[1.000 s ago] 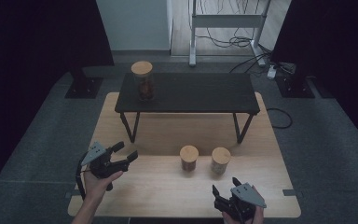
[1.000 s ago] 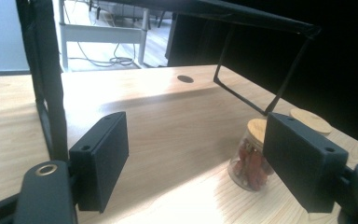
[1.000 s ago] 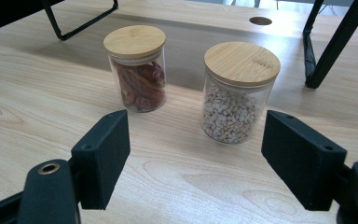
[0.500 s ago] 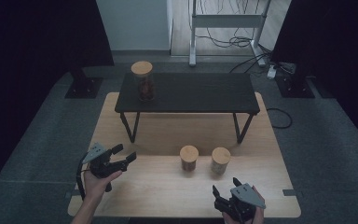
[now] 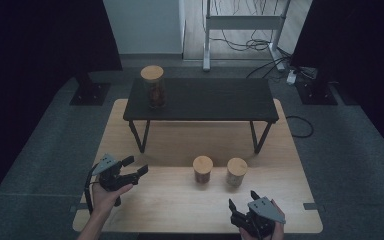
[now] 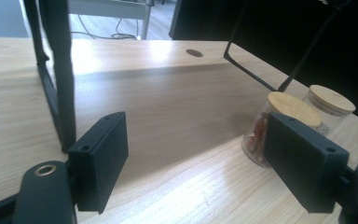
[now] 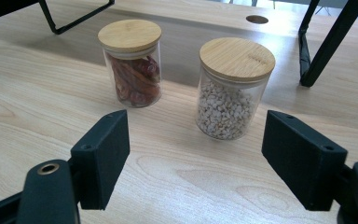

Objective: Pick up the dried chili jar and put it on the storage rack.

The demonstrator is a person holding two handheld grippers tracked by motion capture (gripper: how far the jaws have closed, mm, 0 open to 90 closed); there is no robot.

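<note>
Holding my right tool (image 5: 242,201) released near the worktop's (image 5: 180,200) front edge, I face two lidded jars just ahead: the chili jar (image 7: 133,63) and, just beside it, the bean jar (image 7: 233,88), both upright and apart from the jaws. My left tool (image 5: 136,166) hovers released over the worktop's left side, well apart from both jars. A third jar (image 5: 153,86) stands on the black stand (image 5: 215,97).

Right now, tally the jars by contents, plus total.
Jar of red dried chillies: 1
Jar of pale beans: 1
Jar on the black shelf, brownish contents that I can't identify: 1
Total: 3 jars, all with wooden lids.
</note>
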